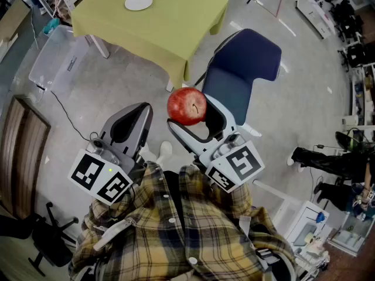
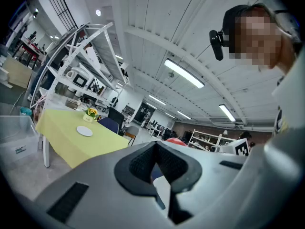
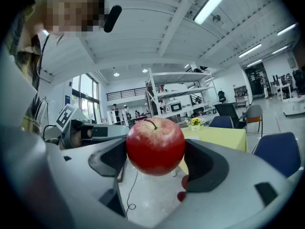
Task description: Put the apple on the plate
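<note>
A red apple (image 1: 187, 105) hangs in the air over the floor, clamped between the two pads of my right gripper (image 1: 188, 115). In the right gripper view the apple (image 3: 155, 146) stands stem up, with a pad pressed on each side. My left gripper (image 1: 140, 111) floats just left of it with its jaw tips together and nothing held. The white plate (image 1: 138, 2) lies on the yellow-green table (image 1: 176, 22), well beyond both grippers. It also shows as a small plate (image 2: 85, 131) in the left gripper view.
A blue chair (image 1: 243, 69) stands right behind the apple, at the table's near corner. A clear plastic box (image 1: 55, 57) sits on the floor at the left with a cable beside it. A flower pot (image 2: 90, 113) stands on the table beyond the plate.
</note>
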`<state>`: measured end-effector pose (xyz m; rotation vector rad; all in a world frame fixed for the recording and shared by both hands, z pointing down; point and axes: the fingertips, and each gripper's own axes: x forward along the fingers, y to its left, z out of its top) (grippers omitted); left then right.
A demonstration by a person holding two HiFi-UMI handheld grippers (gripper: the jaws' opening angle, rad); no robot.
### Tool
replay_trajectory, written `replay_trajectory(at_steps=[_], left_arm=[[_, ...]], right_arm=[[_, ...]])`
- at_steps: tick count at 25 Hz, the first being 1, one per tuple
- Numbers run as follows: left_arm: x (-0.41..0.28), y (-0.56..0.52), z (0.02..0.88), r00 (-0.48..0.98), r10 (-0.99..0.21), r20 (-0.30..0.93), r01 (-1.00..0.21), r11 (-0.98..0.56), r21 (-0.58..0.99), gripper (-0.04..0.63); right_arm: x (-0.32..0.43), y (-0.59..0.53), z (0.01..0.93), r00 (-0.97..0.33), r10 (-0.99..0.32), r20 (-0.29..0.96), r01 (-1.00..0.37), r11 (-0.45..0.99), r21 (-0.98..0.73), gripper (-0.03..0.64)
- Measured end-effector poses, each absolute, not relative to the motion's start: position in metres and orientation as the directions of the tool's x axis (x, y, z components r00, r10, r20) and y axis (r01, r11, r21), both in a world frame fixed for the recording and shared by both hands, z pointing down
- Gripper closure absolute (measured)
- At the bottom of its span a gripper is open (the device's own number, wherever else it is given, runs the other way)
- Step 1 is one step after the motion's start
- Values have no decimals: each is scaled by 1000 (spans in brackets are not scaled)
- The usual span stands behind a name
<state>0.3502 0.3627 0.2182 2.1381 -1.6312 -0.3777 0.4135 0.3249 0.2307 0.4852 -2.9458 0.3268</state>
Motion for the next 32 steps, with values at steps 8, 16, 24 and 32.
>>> replay_trajectory(at_steps=[8, 16, 24, 32], left_arm=[[337, 372, 221, 288, -957, 37, -844, -235, 482, 589], [294, 388, 223, 245, -969, 22, -853, -205, 479, 589], [237, 411, 233, 219, -975, 35, -860, -176, 480, 589], [198, 428, 246, 196, -979, 61, -854, -140, 501, 588]], right_arm=[[398, 334, 231, -935, -311, 170, -341, 920, -192, 253], [371, 334, 234, -929, -325, 178, -357, 915, -191, 253], [323, 342, 237, -921, -342, 186, -376, 906, -195, 253], [287, 356, 251, -917, -328, 227, -375, 903, -209, 253]])
